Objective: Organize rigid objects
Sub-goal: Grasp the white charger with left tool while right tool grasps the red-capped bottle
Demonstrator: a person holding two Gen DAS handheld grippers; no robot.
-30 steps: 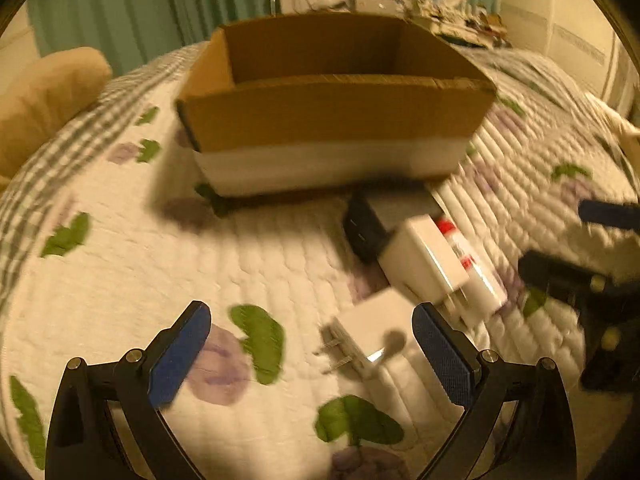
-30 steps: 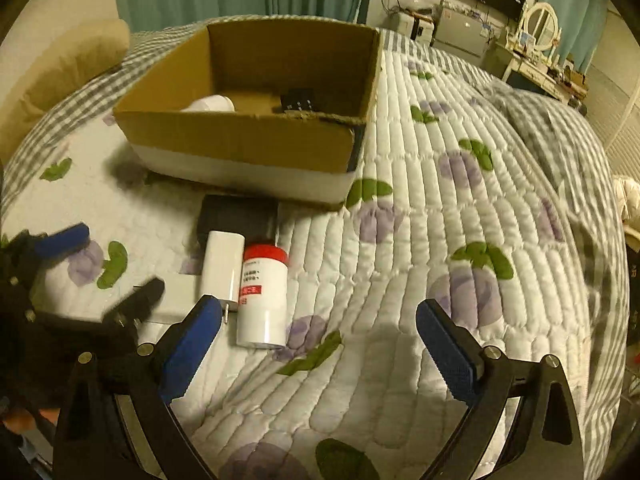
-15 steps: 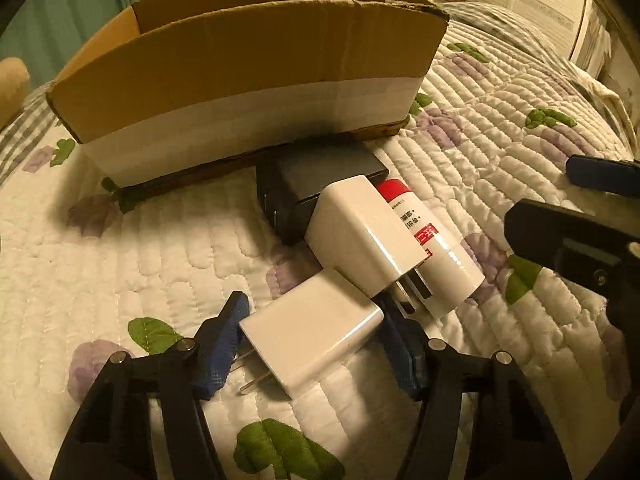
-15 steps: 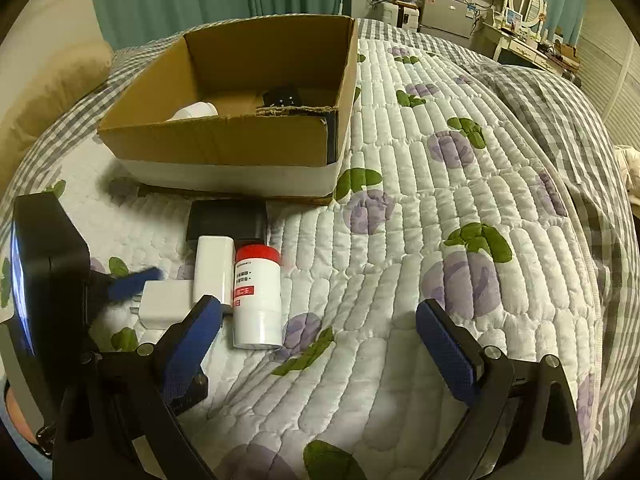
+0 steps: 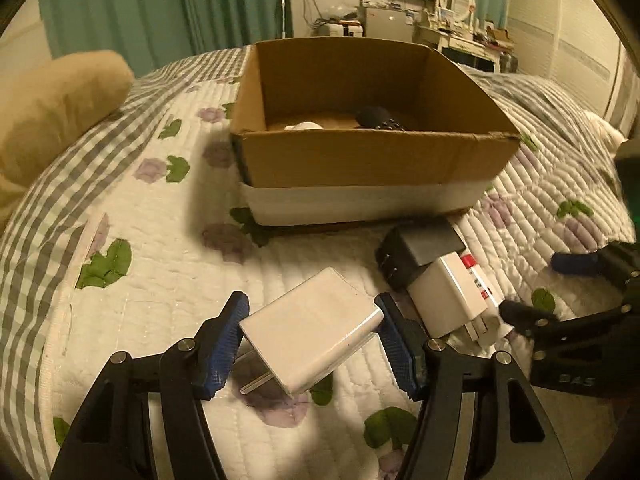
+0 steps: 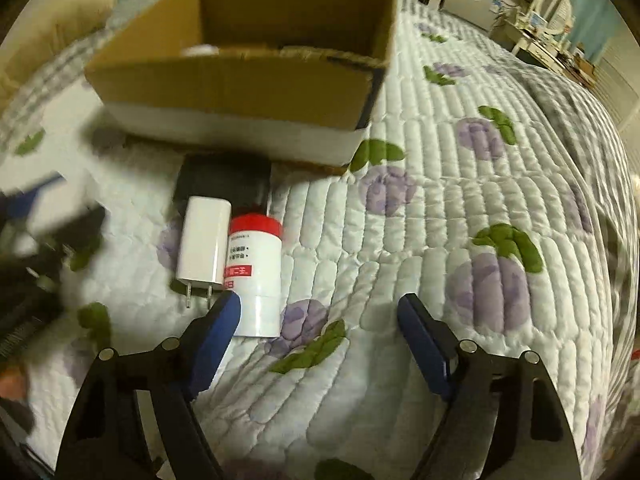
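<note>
Writing that can be read is scarce: the white bottle with a red cap carries a label of small dark characters and a red band with white characters, too blurred to make out, and the black body of the right tool in the left wrist view bears faint letters that look like "DAS". The left claw is closed on a white wall charger, its blue pads pressing both sides of the block, which is tilted and raised off the quilt with its two metal prongs pointing down and to the left. The right claw is wide open and holds nothing, hanging over the floral quilted bed cover with its left pad just in front of the bottle's base. The bottle lies on its side beside a second white charger with its prongs toward the camera; the two touch along their length. Behind them a black power adapter lies against the foot of a cardboard box with a white lower band. Inside the box a dark object and a white rounded thing show above the near wall. A tan pillow lies at the far left of the bed.
</note>
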